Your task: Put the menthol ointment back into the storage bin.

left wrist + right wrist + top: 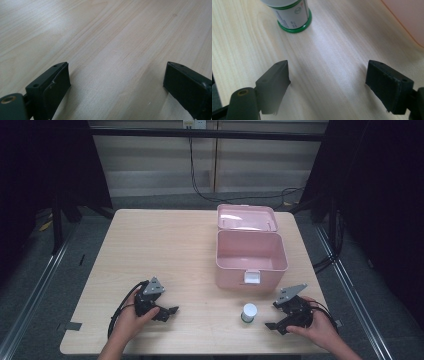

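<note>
We hold the left gripper (167,311) and right gripper (274,316) low, jaws apart, empty. The white bottle (248,312) stands upright near the right gripper, before the open pink box (251,266).

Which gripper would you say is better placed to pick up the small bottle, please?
Right, probably. The right gripper sits open just beside the white bottle with the green base, which stands upright ahead of its fingers. The left gripper faces bare table.
</note>
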